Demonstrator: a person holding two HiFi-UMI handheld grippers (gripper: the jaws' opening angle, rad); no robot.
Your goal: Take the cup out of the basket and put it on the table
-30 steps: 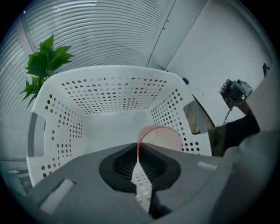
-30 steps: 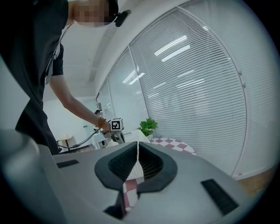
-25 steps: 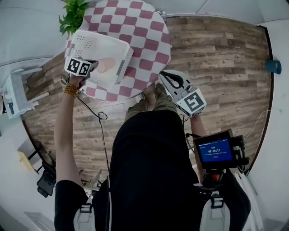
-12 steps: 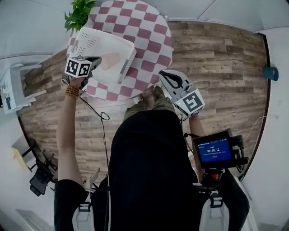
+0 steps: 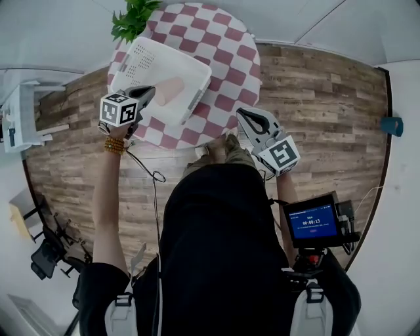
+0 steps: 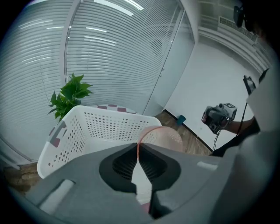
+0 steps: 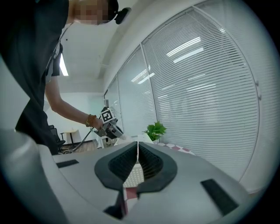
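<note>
Pinching the thin rim of the pink see-thru cup (image 6: 162, 138), the L gripper (image 6: 138, 151) has its jaws nearly shut on it. The cup is tilted w/in the outline of the white basket (image 6: 100, 127), toward its near right side, and the basket sits on the left part of the checkered table (image 5: 223, 59), w/ a plant (image 5: 134, 16) just beside it at far left. R gripper (image 7: 138, 153) hangs by the table's near right edge, well apart from the basket, jaws closed together w/ nothing btwn them.

basket (image 5: 141, 62): white, perforated | cup (image 5: 169, 92): pale pink | table (image 5: 226, 52): red-white checks | plant (image 5: 134, 16): green
</note>
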